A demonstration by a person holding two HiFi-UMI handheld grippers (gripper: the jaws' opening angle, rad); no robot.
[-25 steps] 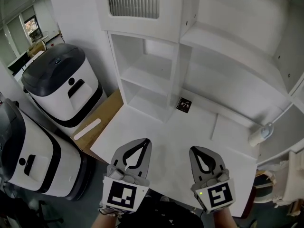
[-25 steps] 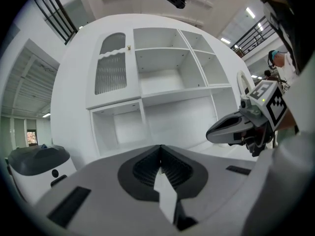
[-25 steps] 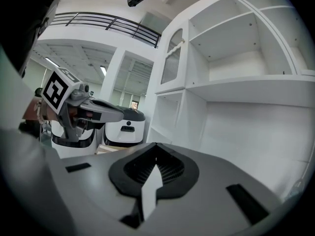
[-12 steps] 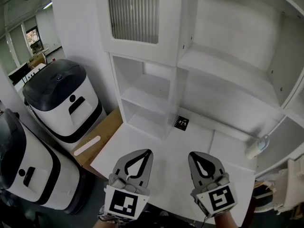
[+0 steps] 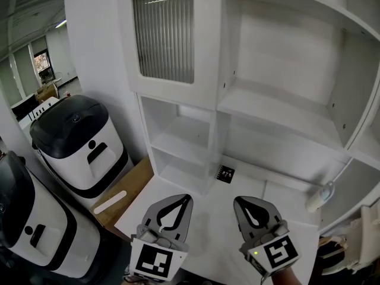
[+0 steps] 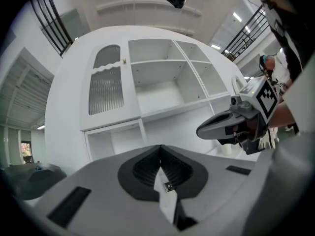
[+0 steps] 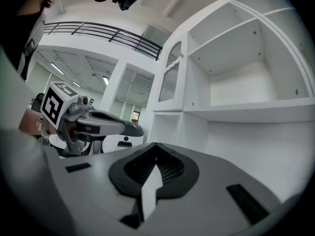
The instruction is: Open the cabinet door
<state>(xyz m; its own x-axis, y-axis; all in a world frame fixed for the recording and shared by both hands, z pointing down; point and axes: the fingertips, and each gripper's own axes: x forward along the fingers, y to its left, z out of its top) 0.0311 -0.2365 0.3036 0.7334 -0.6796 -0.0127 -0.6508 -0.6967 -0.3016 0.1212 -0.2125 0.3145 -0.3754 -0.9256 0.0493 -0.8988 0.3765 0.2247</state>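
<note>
Task not begun: the cabinet door [image 5: 163,37], the ribbed-glass panel at upper left of the white shelf unit [image 5: 279,108], is closed flush, its small knob [image 6: 124,61] untouched. Reach, grip and pull are all left to do.

I hold the left tool [image 5: 187,198] and right tool [image 5: 237,200] side by side, level, over the tabletop [image 5: 208,224], well below the door. Both have jaws together, with nothing between them.

Risen slightly: left hand-held gripper [image 5: 187,197], right hand-held gripper [image 5: 237,200].
</note>
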